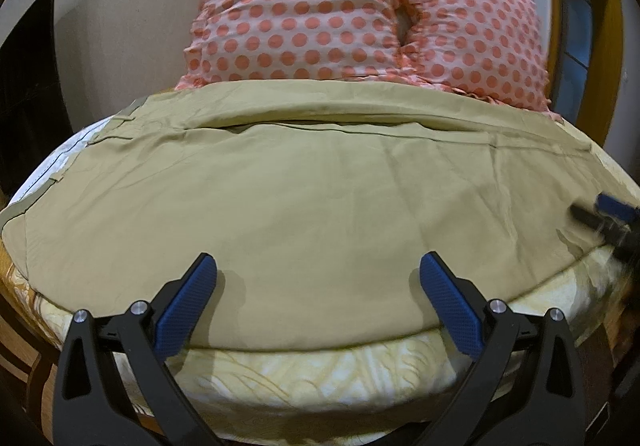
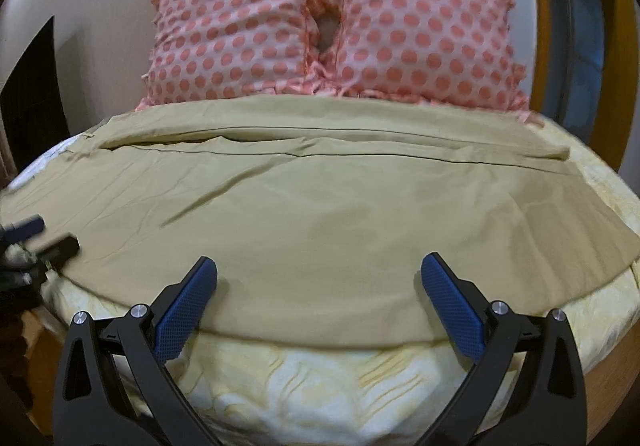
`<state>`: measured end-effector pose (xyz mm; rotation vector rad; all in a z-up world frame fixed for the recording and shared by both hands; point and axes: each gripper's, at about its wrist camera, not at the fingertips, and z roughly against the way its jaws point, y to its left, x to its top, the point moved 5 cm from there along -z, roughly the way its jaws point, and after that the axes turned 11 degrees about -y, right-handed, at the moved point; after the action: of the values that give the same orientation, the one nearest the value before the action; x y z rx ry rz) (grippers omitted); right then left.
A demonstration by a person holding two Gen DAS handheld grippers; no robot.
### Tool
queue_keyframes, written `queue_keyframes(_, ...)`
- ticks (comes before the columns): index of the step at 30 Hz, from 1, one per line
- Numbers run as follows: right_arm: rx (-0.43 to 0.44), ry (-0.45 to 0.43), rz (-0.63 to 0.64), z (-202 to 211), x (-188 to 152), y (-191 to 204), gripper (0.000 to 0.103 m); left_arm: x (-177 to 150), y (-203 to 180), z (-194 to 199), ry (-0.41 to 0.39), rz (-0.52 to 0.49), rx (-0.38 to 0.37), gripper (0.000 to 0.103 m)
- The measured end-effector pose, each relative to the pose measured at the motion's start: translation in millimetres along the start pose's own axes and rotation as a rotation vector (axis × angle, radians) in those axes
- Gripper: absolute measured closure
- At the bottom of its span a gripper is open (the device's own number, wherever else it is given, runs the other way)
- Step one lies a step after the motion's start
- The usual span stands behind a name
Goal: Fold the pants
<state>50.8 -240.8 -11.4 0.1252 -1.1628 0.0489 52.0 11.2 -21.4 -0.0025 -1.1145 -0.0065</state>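
Khaki pants [image 1: 304, 190] lie flat across the bed, one leg folded over the other, waistband at the left; they also show in the right wrist view [image 2: 320, 202]. My left gripper [image 1: 318, 270] is open and empty, just above the pants' near edge. My right gripper [image 2: 319, 270] is open and empty over the near edge further right. The right gripper shows blurred at the right edge of the left wrist view [image 1: 604, 218]. The left gripper shows blurred at the left edge of the right wrist view [image 2: 36, 238].
Two pink polka-dot pillows [image 1: 360, 6] lean at the head of the bed behind the pants, also in the right wrist view [image 2: 332, 26]. A pale yellow patterned bedsheet [image 2: 320, 386] covers the mattress. A wooden bed frame [image 1: 24, 350] runs below.
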Motion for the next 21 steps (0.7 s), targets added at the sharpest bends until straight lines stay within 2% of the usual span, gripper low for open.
queue_keyframes(3, -0.09, -0.032, -0.107, -11, 54, -46, 0.001, 17, 15, -2, -0.017, 0.037, 0.033, 0.002)
queue_keyframes(5, -0.154, 0.005, -0.227, -43, 87, -89, 0.001, 31, 24, -5, -0.034, 0.057, 0.059, 0.002)
queue_keyframes(8, -0.241, 0.1, -0.363, -103, 109, -142, 0.003, 47, 30, -15, -0.045, 0.065, 0.082, 0.002)
queue_keyframes(9, -0.285, 0.145, -0.411, -133, 114, -164, 0.016, 49, 31, -18, -0.044, 0.064, 0.086, 0.002)
queue_keyframes(11, -0.356, 0.211, -0.48, -174, 116, -196, 0.035, 55, 33, -25, -0.037, 0.064, 0.091, 0.002)
queue_keyframes(12, -0.397, 0.248, -0.527, -204, 118, -215, 0.035, 58, 33, -27, -0.036, 0.065, 0.09, 0.002)
queue_keyframes(14, -0.467, 0.267, -0.577, -235, 121, -239, 0.036, 62, 33, -33, -0.032, 0.067, 0.085, 0.002)
queue_keyframes(19, -0.627, 0.256, -0.598, -284, 131, -278, 0.035, 65, 34, -45, -0.023, 0.074, 0.064, 0.002)
queue_keyframes(21, -0.696, 0.272, -0.522, -297, 134, -284, 0.035, 64, 34, -51, -0.006, 0.074, 0.059, 0.002)
